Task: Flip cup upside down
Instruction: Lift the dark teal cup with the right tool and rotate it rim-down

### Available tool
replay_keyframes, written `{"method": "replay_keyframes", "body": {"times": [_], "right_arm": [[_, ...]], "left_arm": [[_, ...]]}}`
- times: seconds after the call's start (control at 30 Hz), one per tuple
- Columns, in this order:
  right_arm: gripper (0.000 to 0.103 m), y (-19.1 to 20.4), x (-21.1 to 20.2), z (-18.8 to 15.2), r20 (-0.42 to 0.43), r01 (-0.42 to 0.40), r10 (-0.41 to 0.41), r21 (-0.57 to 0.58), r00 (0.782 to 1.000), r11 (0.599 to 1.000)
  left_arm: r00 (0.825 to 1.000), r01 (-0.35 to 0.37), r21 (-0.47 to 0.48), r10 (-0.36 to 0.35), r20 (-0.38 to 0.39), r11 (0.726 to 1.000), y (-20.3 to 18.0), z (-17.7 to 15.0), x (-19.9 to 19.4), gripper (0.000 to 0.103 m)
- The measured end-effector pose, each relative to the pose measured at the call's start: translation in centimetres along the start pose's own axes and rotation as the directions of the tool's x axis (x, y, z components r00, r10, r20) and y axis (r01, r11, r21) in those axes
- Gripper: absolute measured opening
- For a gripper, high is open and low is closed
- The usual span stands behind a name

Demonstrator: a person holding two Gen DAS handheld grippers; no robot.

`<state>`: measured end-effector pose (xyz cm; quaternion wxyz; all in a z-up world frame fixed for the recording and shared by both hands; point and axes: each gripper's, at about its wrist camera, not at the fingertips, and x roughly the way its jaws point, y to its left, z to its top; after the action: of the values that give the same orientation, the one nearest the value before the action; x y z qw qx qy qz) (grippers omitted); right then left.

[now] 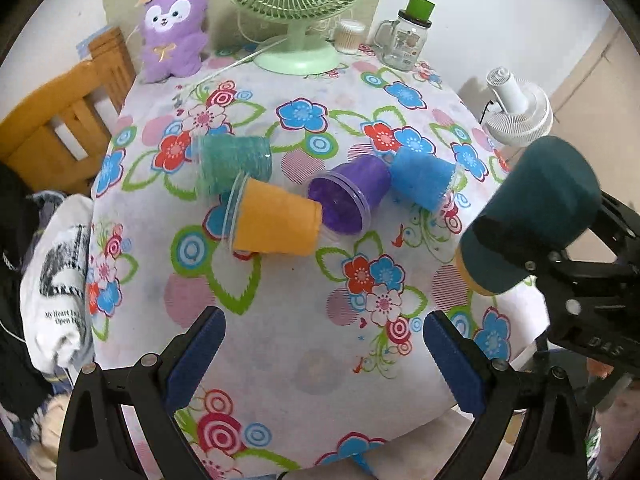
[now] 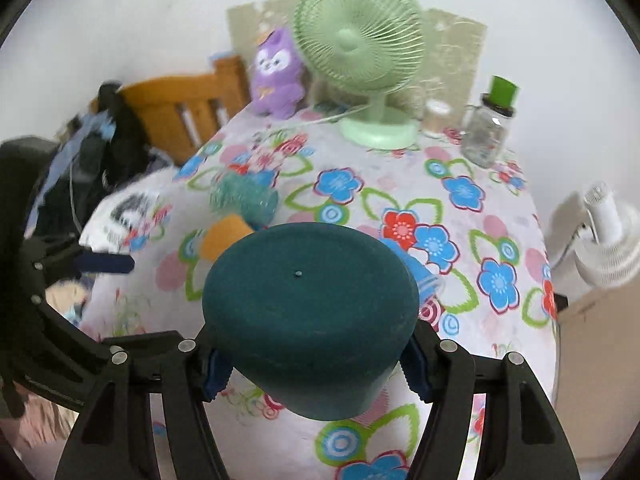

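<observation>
My right gripper is shut on a dark teal cup, held above the table with its flat base toward the camera. It also shows in the left wrist view, tilted, at the table's right edge. My left gripper is open and empty over the near part of the table. Several cups lie on their sides in the middle: a green one, an orange one, a purple one and a blue one.
A flowered cloth covers the table. A green fan, a purple plush toy, a glass jar and a small container stand at the back. A wooden chair is left; a white fan is right.
</observation>
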<state>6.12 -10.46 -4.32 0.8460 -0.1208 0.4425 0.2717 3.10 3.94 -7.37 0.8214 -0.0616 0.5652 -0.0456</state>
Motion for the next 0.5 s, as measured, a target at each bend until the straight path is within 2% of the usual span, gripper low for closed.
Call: {"method": "replay_keyframes", "body": {"times": [0.17, 0.33, 0.5], "right_arm": [[0.070, -0.1, -0.9, -1.4, 0.077, 0.030, -0.037, 0.094, 0.996, 0.995], [0.070, -1.0, -0.5, -2.6, 0.143, 0.027, -0.048, 0.141, 0.989, 0.990], [0.070, -2.2, 0.8, -3.7, 0.235, 0.004, -0.055, 0.212, 0.970, 0.977]], "left_arm": [[1.000, 0.015, -0.020, -0.014, 0.011, 1.000, 0.3, 0.0, 0.3, 0.100], [0.999, -0.010, -0.042, 0.012, 0.044, 0.999, 0.3, -0.3, 0.8, 0.100], [0.997, -0.026, -0.080, 0.032, 0.065, 0.996, 0.9, -0.9, 2.3, 0.100]]}}
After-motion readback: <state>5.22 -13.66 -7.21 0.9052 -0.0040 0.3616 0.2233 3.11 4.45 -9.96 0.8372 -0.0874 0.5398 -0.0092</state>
